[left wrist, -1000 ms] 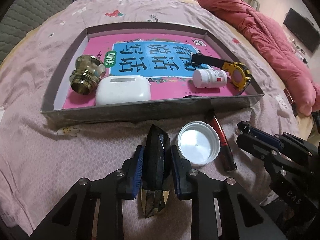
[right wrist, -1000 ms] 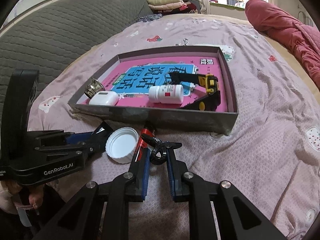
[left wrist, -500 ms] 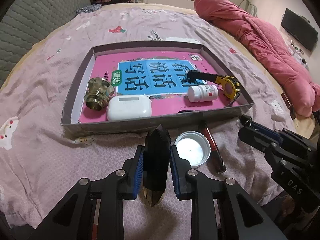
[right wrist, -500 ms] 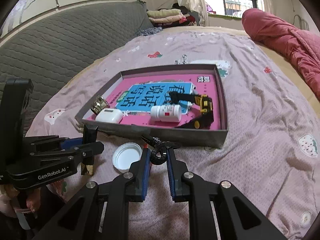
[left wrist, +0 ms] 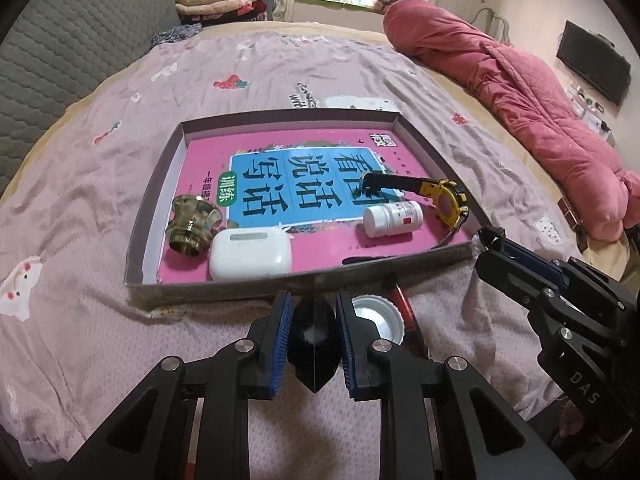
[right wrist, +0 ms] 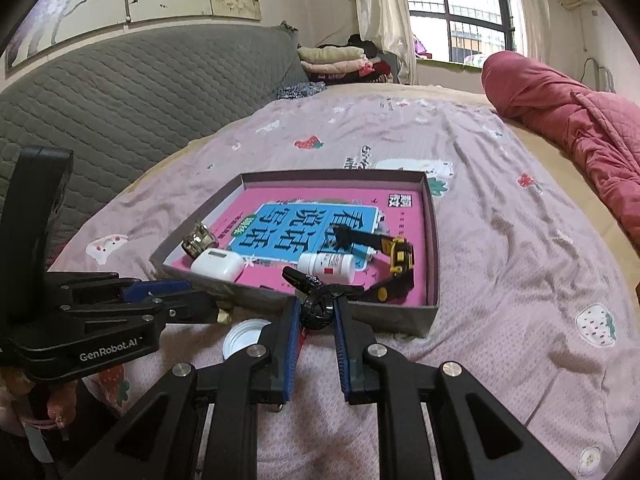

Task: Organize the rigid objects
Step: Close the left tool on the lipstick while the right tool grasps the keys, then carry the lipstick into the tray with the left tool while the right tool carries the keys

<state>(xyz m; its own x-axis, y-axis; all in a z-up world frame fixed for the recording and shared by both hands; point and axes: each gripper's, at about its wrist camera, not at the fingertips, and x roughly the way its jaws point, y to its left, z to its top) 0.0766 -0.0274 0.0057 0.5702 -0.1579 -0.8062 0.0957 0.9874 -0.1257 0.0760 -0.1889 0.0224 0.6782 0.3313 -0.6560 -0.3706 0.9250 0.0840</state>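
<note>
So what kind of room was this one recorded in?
Most likely a bedroom at home: the work happens on a bed with a printed pink sheet, a rolled red quilt lies along one side, and folded clothes are stacked by the window.

The bed sheet (left wrist: 100, 208) is soft, matt, wrinkled cloth. The tray (left wrist: 256, 285) looks like dull grey cardboard, lined by a glossy pink paper book cover (left wrist: 320, 148). At its 7 o'clock corner lie a shiny brass-like metal fitting (left wrist: 192, 226) and a smooth glossy white plastic case (left wrist: 250, 254). The left tongs (left wrist: 312, 338), matt black with ribbed blue pads (left wrist: 282, 336), pinch a dark, glassy faceted crystal (left wrist: 314, 344). The quilt (left wrist: 540, 100) at 2 o'clock is stitched pink fabric.
</note>
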